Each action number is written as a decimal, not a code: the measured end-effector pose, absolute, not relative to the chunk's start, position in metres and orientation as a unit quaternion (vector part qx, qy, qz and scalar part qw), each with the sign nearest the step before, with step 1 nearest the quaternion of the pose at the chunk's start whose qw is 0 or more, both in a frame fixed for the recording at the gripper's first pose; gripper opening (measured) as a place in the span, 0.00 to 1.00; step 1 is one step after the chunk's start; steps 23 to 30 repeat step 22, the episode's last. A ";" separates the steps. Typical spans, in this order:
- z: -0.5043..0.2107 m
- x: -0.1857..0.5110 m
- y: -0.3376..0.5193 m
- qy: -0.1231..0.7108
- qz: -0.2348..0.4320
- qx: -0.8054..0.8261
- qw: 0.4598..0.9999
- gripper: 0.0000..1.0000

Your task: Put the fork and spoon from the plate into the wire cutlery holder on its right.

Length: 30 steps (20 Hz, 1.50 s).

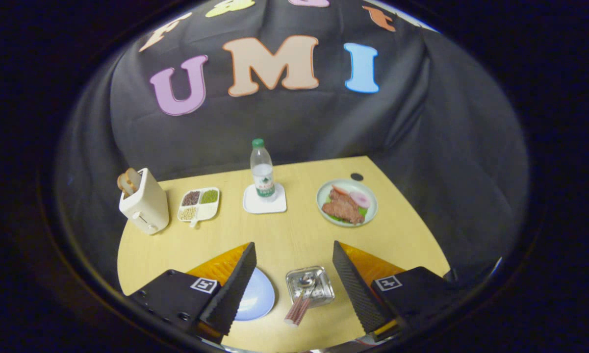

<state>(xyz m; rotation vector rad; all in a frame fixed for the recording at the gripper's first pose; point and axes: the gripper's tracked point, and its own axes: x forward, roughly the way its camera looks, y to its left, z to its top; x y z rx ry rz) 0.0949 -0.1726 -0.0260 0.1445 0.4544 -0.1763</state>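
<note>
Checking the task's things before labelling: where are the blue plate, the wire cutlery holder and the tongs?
blue plate [261, 294], gripper view, bare surface.
wire cutlery holder [323, 280], gripper view, rim.
tongs [294, 284], gripper view, midway between open tips.

Water bottle [262, 169] label green, wording too small to read.

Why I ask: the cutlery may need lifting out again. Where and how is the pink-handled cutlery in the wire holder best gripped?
Probably by the pink handle ends, which lean free over the shiny wire cutlery holder's near rim; the heads sit inside. Come from above, near side, open fingers straddling the handles.
</note>
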 end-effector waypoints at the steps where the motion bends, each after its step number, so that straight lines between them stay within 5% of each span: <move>1: -0.013 0.095 -0.174 0.202 -0.084 0.067 0.973 0.99; 12: 0.059 0.053 -0.168 -0.011 -0.095 0.075 0.993 0.99; 30: 0.036 0.026 -0.145 -0.040 -0.141 -0.002 0.989 1.00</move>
